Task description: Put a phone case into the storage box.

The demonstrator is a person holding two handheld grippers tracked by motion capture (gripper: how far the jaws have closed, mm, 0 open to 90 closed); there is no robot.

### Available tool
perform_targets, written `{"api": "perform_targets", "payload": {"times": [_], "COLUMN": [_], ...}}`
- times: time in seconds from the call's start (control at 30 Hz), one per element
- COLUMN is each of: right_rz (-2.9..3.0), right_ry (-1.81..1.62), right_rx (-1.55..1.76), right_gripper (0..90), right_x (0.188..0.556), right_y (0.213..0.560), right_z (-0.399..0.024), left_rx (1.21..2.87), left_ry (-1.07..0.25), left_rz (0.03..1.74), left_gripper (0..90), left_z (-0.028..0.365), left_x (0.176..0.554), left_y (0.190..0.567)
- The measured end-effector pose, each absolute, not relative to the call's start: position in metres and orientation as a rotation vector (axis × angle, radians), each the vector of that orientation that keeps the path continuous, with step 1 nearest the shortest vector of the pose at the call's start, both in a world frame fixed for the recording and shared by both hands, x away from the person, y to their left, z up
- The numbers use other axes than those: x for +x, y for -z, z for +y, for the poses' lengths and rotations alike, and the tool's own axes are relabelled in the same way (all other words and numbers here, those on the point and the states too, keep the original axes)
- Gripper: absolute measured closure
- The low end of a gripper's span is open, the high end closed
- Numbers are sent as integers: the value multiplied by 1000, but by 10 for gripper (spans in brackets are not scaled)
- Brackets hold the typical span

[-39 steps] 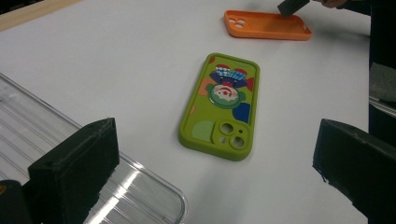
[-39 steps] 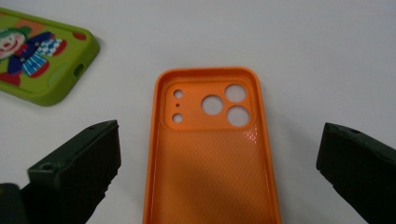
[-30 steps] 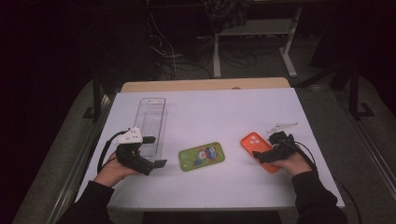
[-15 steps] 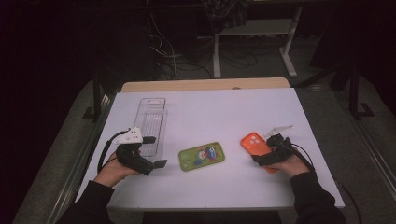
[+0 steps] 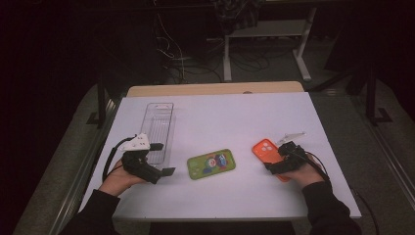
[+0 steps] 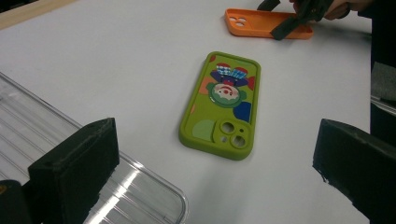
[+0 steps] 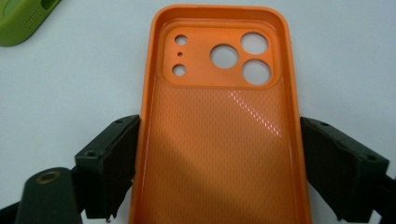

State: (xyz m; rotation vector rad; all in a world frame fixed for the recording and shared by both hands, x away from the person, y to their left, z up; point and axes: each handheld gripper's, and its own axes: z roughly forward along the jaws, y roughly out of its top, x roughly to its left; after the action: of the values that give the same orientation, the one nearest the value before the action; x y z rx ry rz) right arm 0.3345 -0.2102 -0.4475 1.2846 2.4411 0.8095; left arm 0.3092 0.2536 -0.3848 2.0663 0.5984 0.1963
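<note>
A person's right gripper (image 5: pixel 279 164) closes in on an orange phone case (image 5: pixel 266 152) lying hollow side up near the right edge of the white table (image 5: pixel 244 117); its jaws have just been closing and now flank the case's long sides. In the right gripper view the left pad sits against the rim of the case (image 7: pixel 219 130), while the right pad stands at the edge or a hair off, so a firm grip cannot be confirmed. The step in hand looks like the grasp itself. The next move likely calls for finishing the squeeze squarely across the soft walls, without buckling them, before any lift.

The left gripper (image 5: pixel 159 169) rests with jaws wide apart and nothing between them, just beside a clear plastic tray (image 5: pixel 159 129) at the table's left. A green phone case (image 5: pixel 211 163) with a cartoon print lies camera side up between the two hands, untouched.

The right gripper view reveals the orange case's empty interior, its textured lining and camera cutouts. The left gripper view gives the green case (image 6: pixel 223 105) close up. The high view alone lays out the tray, both cases and both hands together.
</note>
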Motion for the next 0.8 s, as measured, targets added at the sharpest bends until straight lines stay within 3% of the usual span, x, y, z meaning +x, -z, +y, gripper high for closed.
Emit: {"api": "perform_targets", "payload": {"times": [0.4,0.8], "right_rz": [2462,2505], "right_ry": [-826,-908], "right_rx": [1286,1195], "right_gripper": [152,152], "right_x": [337,343], "right_y": [441,405], "right_z": [-212,-210], "left_rx": [2070,2070], "left_ry": [-185,-171], "left_rz": [586,544], "left_gripper": [0,0], "left_z": [251,236], "left_x": [311,320], "left_y": [379,364]}}
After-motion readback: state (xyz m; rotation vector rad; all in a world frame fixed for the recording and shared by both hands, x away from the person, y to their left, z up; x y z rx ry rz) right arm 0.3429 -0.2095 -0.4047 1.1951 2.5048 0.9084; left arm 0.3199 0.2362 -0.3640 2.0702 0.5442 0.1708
